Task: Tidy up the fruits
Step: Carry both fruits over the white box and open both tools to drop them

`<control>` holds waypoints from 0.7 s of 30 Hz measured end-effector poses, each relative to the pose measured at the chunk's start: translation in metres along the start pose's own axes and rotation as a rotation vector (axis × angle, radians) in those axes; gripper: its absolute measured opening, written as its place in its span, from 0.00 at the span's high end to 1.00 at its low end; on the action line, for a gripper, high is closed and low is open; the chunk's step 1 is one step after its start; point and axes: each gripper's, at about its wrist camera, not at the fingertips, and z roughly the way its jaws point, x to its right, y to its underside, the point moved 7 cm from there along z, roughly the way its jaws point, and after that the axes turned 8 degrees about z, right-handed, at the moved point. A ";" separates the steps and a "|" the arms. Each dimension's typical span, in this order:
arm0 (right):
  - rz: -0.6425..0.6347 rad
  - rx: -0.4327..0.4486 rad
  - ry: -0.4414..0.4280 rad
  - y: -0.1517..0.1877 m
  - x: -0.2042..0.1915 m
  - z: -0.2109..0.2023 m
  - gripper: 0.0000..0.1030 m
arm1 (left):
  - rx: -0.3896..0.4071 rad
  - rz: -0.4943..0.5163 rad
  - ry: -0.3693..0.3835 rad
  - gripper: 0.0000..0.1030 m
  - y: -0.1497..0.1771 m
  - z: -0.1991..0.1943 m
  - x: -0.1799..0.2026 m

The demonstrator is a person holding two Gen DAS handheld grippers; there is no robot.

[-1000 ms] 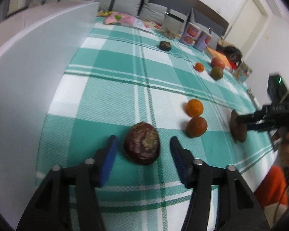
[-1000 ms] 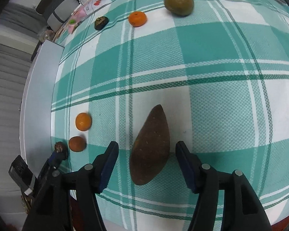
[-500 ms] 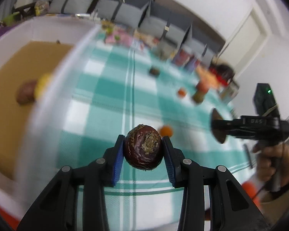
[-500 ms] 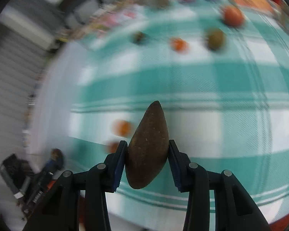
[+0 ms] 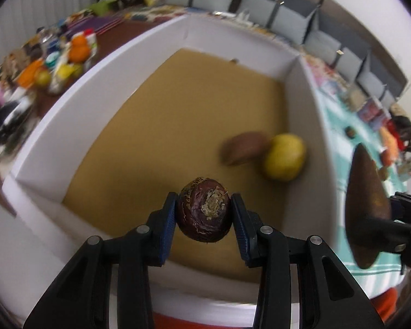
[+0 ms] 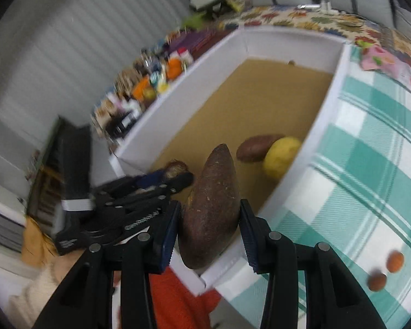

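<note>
Both fruits, on the cloth a second earlier, hung above the white box (image 5: 76,82): the left gripper (image 5: 204,216) clamped the wrinkled purple fruit (image 5: 204,213), the right gripper (image 6: 208,222) the brown pointed fruit (image 6: 209,208). Inside lay a brown fruit (image 5: 243,148) touching a yellow fruit (image 5: 285,156).

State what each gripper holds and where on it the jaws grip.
Left gripper: round dark purple fruit, pinched across its middle. Right gripper: long brown fruit, clamped on its wider lower sides.

black two-finger claws (image 5: 204,220) (image 6: 208,229), blue ribbed pads (image 5: 169,227), silver round screws, white lettering
</note>
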 end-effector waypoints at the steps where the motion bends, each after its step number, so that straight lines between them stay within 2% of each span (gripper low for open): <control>1: -0.004 -0.011 0.014 0.003 0.001 0.008 0.59 | 0.008 0.010 -0.014 0.62 0.003 -0.002 -0.002; 3: -0.005 -0.030 0.056 0.008 0.005 0.024 0.58 | 0.017 0.021 -0.026 0.53 0.006 -0.004 -0.002; 4: -0.002 -0.025 0.071 0.008 0.008 0.026 0.56 | 0.019 0.012 -0.018 0.42 0.006 -0.005 -0.001; 5: 0.009 -0.006 0.078 0.006 0.011 0.024 0.48 | 0.026 0.005 -0.020 0.35 0.005 -0.006 -0.001; 6: 0.019 0.008 0.071 0.000 0.013 0.021 0.42 | 0.040 0.003 -0.027 0.34 0.003 -0.010 0.001; 7: 0.029 0.030 0.062 -0.004 0.015 0.015 0.30 | 0.059 0.006 -0.033 0.33 -0.003 -0.013 0.004; 8: 0.035 0.074 0.057 -0.007 0.018 0.000 0.25 | 0.088 0.010 -0.042 0.32 -0.008 -0.019 0.007; 10: 0.029 0.149 0.073 -0.012 0.027 -0.029 0.23 | 0.162 0.025 -0.059 0.28 -0.018 -0.033 0.020; 13: 0.023 0.232 0.119 -0.012 0.050 -0.068 0.15 | 0.236 0.052 0.006 0.24 -0.030 -0.041 0.047; 17: 0.029 0.309 0.262 0.039 0.114 -0.107 0.11 | 0.251 0.161 0.090 0.19 -0.035 -0.030 0.104; 19: 0.054 0.322 0.374 0.078 0.165 -0.123 0.11 | 0.237 0.225 0.071 0.19 -0.036 -0.014 0.123; 21: 0.105 0.320 0.530 0.129 0.227 -0.135 0.11 | 0.201 0.267 0.020 0.20 -0.031 0.002 0.135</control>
